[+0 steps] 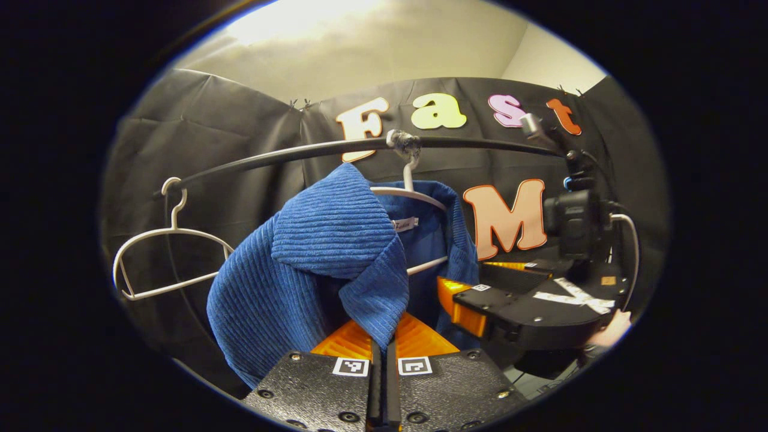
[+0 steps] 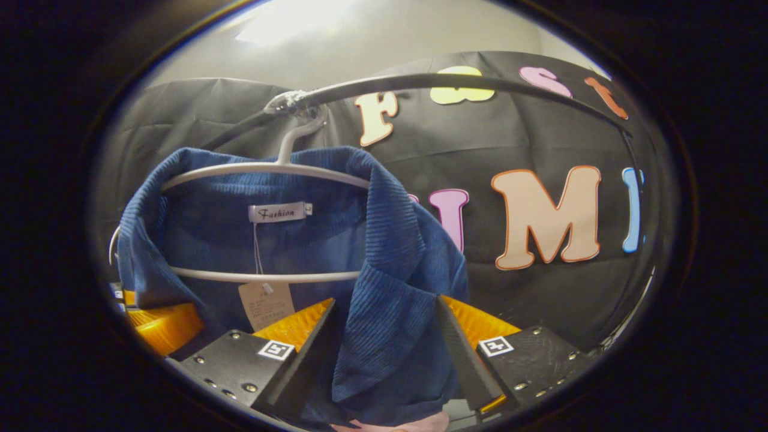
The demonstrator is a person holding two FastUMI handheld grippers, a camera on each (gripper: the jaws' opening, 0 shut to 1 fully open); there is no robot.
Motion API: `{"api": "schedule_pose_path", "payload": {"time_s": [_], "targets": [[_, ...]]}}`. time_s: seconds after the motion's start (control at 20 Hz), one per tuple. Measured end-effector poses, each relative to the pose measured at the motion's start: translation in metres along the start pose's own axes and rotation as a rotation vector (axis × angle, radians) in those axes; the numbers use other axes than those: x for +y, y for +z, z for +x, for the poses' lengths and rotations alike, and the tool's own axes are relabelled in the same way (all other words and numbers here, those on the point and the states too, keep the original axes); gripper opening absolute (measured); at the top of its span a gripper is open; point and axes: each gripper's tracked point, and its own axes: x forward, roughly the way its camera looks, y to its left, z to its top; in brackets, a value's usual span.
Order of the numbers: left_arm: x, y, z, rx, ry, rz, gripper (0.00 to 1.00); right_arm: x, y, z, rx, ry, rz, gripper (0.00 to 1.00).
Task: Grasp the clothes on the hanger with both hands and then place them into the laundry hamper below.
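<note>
A blue corduroy shirt hangs on a white hanger from a black rail. In the left gripper view my left gripper sits at the bottom, its fingers nearly together and pinching a fold of the shirt's collar side. In the right gripper view the shirt hangs on its hanger. My right gripper stands open, with the shirt's front edge hanging between its spread fingers. The right gripper also appears at the shirt's right side in the left gripper view, held by a hand.
An empty white hanger hangs at the rail's left end. The black cloth wall stands close behind the rail. Part of the left gripper shows at the lower left of the right gripper view, beside the shirt.
</note>
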Motion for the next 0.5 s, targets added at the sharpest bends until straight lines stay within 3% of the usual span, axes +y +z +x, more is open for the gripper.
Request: {"api": "schedule_pose_path", "payload": {"time_s": [0.2,0.35,0.4,0.5], "targets": [[0.008,0.013,-0.009,-0.023,0.032,-0.003,0.04,-0.006,-0.019,0.013,0.053,-0.039,-0.024,0.94],[0.019,0.023,-0.016,-0.044,0.073,0.002,0.04,-0.019,-0.027,0.016,0.078,-0.073,-0.040,0.67],[0.022,0.027,-0.019,-0.052,0.087,0.004,0.04,-0.021,-0.031,0.021,0.082,-0.090,-0.051,0.68],[0.029,0.034,-0.023,-0.063,0.117,0.003,0.02,-0.033,-0.024,0.014,0.081,-0.115,-0.061,0.39]]}}
